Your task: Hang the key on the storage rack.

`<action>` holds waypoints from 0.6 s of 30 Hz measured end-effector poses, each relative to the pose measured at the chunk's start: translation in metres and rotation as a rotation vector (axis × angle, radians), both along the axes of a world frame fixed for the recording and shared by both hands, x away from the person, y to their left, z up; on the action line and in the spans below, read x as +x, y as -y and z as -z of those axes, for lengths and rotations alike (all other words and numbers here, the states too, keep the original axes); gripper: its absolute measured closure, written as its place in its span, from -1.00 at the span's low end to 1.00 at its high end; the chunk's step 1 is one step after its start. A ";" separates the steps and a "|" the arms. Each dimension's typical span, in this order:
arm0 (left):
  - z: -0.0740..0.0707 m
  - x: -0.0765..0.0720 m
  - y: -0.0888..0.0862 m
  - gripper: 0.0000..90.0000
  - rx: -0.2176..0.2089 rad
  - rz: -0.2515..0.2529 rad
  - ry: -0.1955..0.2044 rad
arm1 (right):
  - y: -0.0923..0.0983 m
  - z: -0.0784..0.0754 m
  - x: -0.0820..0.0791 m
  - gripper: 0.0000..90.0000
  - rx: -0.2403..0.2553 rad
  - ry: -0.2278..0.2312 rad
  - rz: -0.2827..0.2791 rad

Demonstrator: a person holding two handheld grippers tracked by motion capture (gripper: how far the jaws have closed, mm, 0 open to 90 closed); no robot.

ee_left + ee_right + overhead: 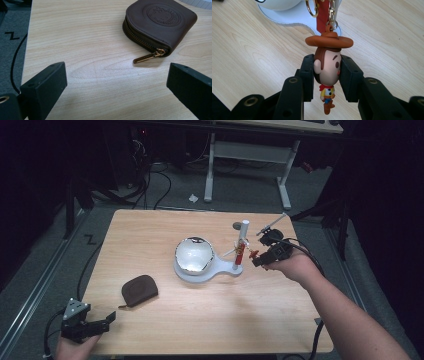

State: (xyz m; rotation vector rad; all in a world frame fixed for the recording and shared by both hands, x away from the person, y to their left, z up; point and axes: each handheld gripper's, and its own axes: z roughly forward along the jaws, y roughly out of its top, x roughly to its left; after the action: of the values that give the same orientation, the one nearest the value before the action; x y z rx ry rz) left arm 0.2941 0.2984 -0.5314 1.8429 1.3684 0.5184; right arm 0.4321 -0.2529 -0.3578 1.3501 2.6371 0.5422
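On the wooden table the largest thing is a white stand near the middle, a flat base that carries a shiny bowl and, at its right end, an upright post. The post seems meant for hanging things from, which would explain why a keychain sits against it, part-way up.

A brown zip pouch lies flat to the left of the stand and well apart from it, its brass zip pull pointing toward the near edge. It looks like the next thing to be handled, since the left gripper waits at the table's near left corner aimed at it, jaws wide apart with nothing between them.

The right gripper comes in from the right, level with the post. In the right gripper view its jaws are closed on the head of a small cowboy figure, gripping it at both cheeks below the orange hat brim. The body hangs free beneath. A red strap and metal rings run from the hat up toward the stand's post. I judge the head was chosen for the grip because it is the figure's widest, firmest part, and holding there leaves the ring end free to be worked on or off the post. I cannot tell whether the ring is hooked on the post.
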 end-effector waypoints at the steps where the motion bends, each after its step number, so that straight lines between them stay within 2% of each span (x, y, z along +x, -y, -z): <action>1: 0.000 0.001 0.001 -0.92 0.000 0.001 0.000 | 0.001 0.002 0.000 0.48 0.008 -0.002 0.003; 4: -0.001 0.004 0.003 -0.92 -0.001 0.003 0.006 | 0.004 0.007 -0.001 0.48 0.024 -0.004 0.009; 10: 0.002 0.006 0.005 -0.92 0.011 0.017 -0.008 | 0.007 0.015 -0.002 0.48 0.049 0.000 0.014; 15: 0.000 0.009 0.003 -0.92 -0.008 0.010 0.000 | 0.006 0.018 0.002 0.48 0.056 0.004 0.016; 18: -0.001 0.012 0.007 -0.92 0.004 0.022 0.003 | 0.002 0.020 0.002 0.48 0.048 0.000 0.016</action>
State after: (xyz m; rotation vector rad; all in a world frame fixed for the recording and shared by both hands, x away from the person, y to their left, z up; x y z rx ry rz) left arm 0.3058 0.2917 -0.5307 1.8575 1.3440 0.5122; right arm 0.4338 -0.2549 -0.3775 1.3838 2.6272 0.6075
